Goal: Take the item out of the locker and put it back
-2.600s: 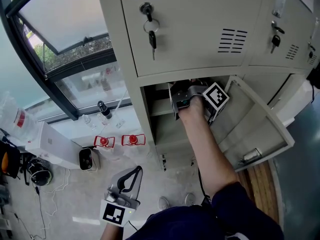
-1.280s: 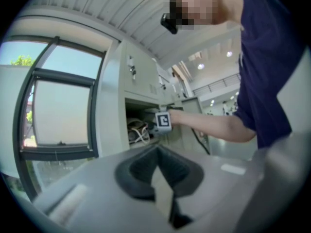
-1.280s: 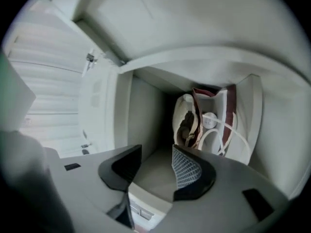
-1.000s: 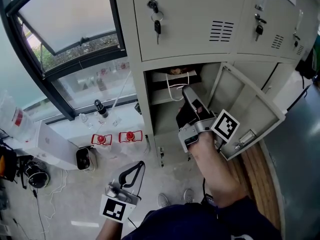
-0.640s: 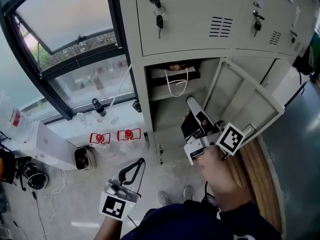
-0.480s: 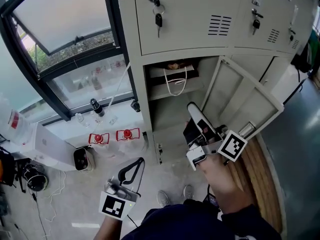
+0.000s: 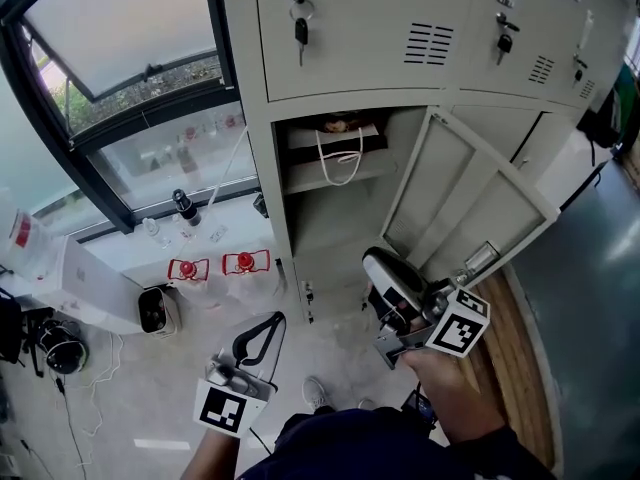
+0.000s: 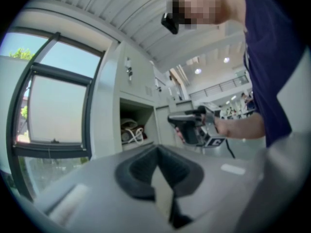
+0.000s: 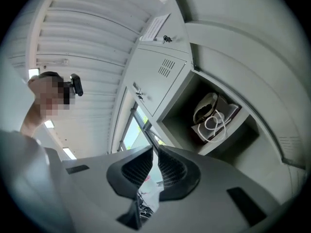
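Observation:
The item is a dark bag with white cord handles (image 7: 335, 148); it lies on the upper shelf of the open locker compartment (image 7: 300, 223). It also shows in the right gripper view as the bag (image 9: 214, 118) and in the left gripper view as the bag (image 8: 131, 130). My right gripper (image 7: 373, 262) is outside the locker, below and in front of the opening. Its jaws are closing, a thin slit is left, and nothing is between them (image 9: 155, 152). My left gripper (image 7: 272, 320) hangs low at the left, shut and empty (image 8: 156, 149).
The locker door (image 7: 480, 208) stands swung open to the right, close to my right gripper. Keys (image 7: 300, 30) hang in the lock of the closed door above. On the floor at the left stand bottles (image 7: 182, 208), two red-topped pieces (image 7: 210, 266) and a white box (image 7: 90, 283).
My right gripper has come out of the locker, moved down toward the person and narrowed its jaws. The bag stays on the shelf. The left gripper has barely moved.

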### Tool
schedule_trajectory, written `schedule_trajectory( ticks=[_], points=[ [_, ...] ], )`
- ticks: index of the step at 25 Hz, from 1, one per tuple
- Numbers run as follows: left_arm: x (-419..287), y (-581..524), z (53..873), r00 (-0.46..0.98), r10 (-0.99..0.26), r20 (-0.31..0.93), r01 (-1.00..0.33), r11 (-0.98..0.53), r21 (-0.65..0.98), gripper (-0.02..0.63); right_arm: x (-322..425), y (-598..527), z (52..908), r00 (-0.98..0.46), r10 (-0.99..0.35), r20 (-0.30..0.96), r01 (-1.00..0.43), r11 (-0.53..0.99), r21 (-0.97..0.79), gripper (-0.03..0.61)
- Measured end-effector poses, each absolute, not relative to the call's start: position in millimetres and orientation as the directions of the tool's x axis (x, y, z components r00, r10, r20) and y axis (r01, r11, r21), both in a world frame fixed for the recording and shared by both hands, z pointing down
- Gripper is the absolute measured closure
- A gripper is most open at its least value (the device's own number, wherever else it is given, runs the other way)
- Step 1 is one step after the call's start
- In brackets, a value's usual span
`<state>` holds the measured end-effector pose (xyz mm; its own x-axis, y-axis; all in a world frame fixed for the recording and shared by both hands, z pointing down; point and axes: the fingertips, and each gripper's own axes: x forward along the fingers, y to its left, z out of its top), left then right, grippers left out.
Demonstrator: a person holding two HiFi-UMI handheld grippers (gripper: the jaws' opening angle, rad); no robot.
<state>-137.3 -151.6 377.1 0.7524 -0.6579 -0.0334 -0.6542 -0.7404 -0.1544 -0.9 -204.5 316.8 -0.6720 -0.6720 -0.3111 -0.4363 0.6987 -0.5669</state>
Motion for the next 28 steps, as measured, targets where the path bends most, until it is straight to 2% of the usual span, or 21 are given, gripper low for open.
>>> schedule_trajectory(
  ticks=[13, 28],
  points=[
    [-43, -78, 371, 0.75, -0.661, -0.017, -0.649, -0.731, -0.21, 0.611, 55, -112, 340, -0.775, -0.594, -0.218, -0.438, 0.752, -0.493, 0.546],
    [5, 20, 372, 0.645, -0.764, 0.002, -0.749, -0.633, -0.195, 0.611, 98, -16, 353, -0.861, -0.5, -0.089, -0.469, 0.85, -0.24, 0.558]
  ],
)
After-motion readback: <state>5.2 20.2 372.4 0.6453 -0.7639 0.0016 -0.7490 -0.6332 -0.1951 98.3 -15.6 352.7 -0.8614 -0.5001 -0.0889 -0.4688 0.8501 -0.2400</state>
